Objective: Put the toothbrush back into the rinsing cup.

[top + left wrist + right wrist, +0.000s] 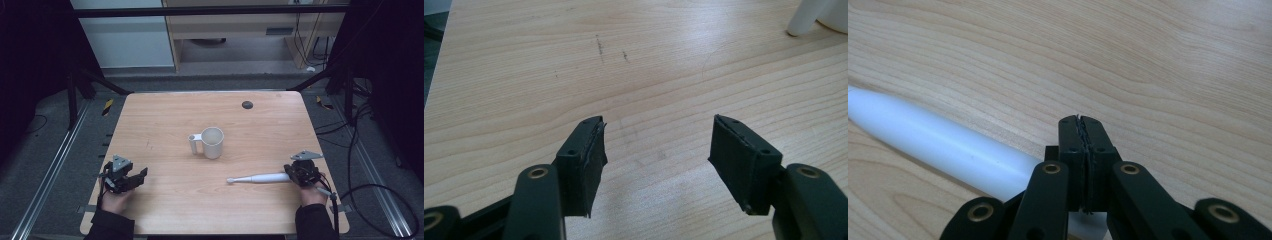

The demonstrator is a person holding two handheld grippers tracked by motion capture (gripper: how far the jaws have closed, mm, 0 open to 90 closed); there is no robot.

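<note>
We see our right gripper (1083, 122) with jaws pressed together, empty, above the white plastic electric toothbrush (262, 178); our left gripper (656, 145) is wide open, empty, near the white ceramic mug (212, 142).

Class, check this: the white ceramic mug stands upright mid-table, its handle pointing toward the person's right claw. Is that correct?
Not quite. In the high view the white ceramic mug stands upright mid-table, but its handle points toward the person's left claw.

No text, label, brand, number or sign can be read anywhere: the white mug (212, 142), the white electric toothbrush (260, 178) and the wooden worktop (170, 125) all appear unmarked.
</note>
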